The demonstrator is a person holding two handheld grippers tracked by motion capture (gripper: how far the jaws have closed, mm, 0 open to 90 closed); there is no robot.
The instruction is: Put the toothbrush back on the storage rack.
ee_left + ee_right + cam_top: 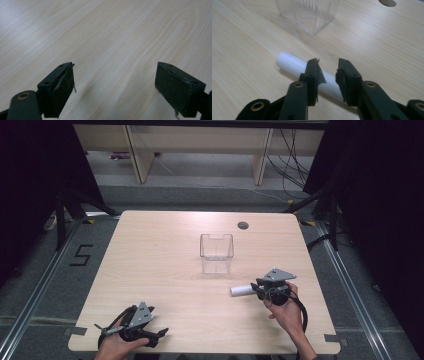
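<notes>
A white tube [241, 290] lies right of the table's middle, pointing left from my right gripper [256, 287]. In the right gripper view the tube [289, 62] runs slantwise under the left jaw and into the narrow gap of that gripper [328, 67]. Both pads look closed against its near end, and the tube rests on or just above the wood. My left gripper [162, 334] rests at the front left edge of the table. In its own view the left gripper [115, 77] is open wide over bare wood.
A clear ribbed plastic container [216, 252] stands upright at the table's middle, just beyond the tube, and its base [308, 15] is close ahead in the right gripper view. A round cable hole [243, 225] sits in the tabletop behind it. Dark stands flank the table.
</notes>
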